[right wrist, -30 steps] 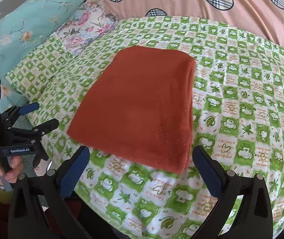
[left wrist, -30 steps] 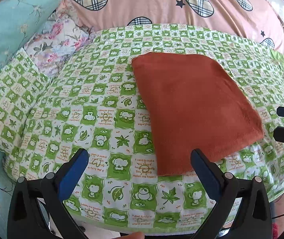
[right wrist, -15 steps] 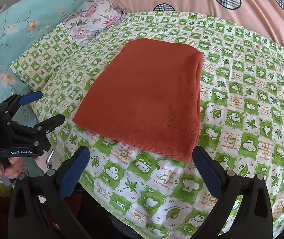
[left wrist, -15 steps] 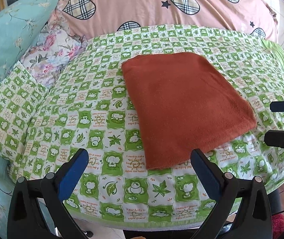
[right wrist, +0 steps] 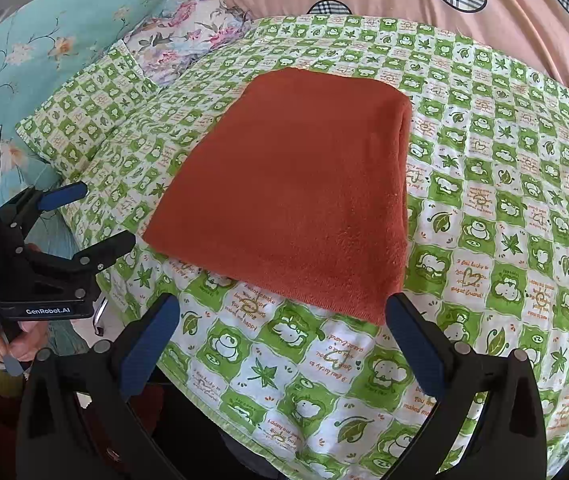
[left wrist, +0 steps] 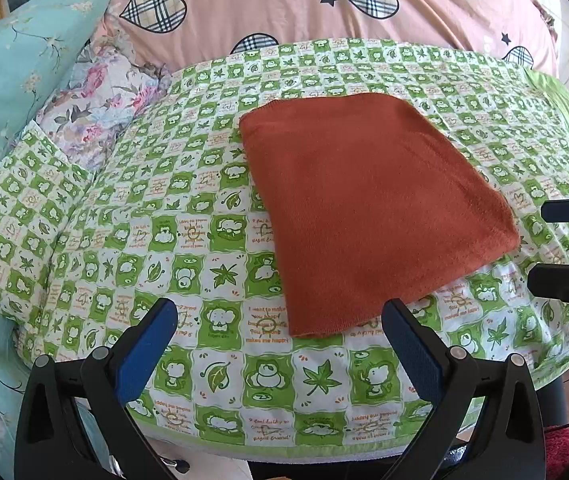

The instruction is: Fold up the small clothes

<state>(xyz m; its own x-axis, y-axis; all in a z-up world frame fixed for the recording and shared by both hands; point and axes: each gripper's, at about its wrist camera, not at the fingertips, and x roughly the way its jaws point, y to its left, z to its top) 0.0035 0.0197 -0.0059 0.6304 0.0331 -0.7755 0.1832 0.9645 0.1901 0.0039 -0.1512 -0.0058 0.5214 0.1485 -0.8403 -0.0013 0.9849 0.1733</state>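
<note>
A rust-orange cloth (left wrist: 368, 216) (right wrist: 300, 192) lies folded flat in a rectangle on the green-checked sheet (left wrist: 188, 236) (right wrist: 504, 208). My left gripper (left wrist: 280, 344) hovers open at the cloth's near-left corner, nothing between its blue pads. In the right wrist view it appears at the left as the left gripper (right wrist: 84, 216), held by a hand (right wrist: 16, 340). My right gripper (right wrist: 284, 340) is open too, just in front of the cloth's near edge and holding nothing. The left wrist view catches its two fingertips (left wrist: 564, 276) at the right border.
A pink heart-print duvet (left wrist: 324, 4) is piled behind the sheet. A teal floral pillow (left wrist: 8, 68) and a flowered cushion (left wrist: 100, 100) lie at the left. The sheet's front edge (left wrist: 284, 440) drops off just ahead of both grippers.
Both grippers pulled back and slightly upward from the cloth, which now sits further off in both views. The cloth itself has not moved; both grippers stayed open.
</note>
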